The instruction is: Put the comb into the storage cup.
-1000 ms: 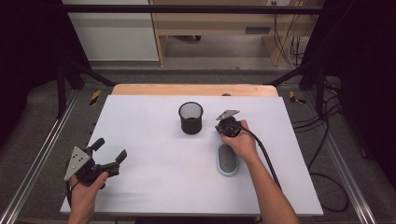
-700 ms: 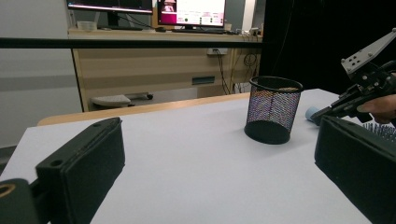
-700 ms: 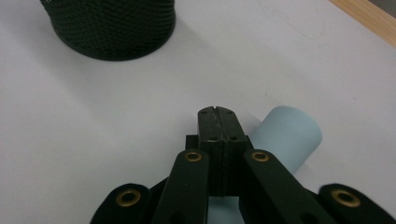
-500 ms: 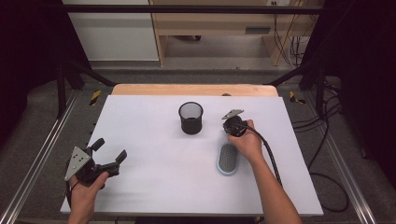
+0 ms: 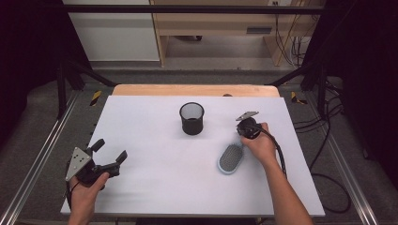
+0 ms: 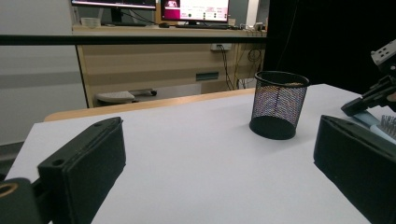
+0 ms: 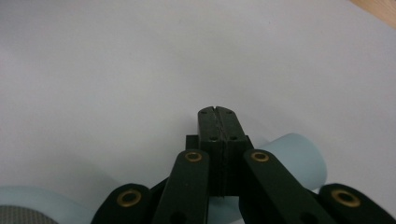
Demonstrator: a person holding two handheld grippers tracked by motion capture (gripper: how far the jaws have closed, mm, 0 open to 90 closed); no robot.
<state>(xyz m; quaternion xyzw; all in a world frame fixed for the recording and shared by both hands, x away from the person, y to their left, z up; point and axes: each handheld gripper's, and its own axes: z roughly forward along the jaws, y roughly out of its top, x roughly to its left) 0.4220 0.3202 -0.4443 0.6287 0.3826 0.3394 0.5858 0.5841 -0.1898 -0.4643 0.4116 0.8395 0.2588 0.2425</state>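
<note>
Right gripper (image 5: pixel 245 132) at a hairbrush (image 5: pixel 231 158) on the desk (image 5: pixel 150 140)
Its jaws are pressed together over the pale blue handle, right of centre; the left gripper (image 5: pixel 110 154), lower left, gapes wide, empty.

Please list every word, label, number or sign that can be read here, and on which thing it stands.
No text can be read.
Monitors: bright windows with print, too blurred to read.
Mesh cup, brush, table: no print or label on them.
</note>
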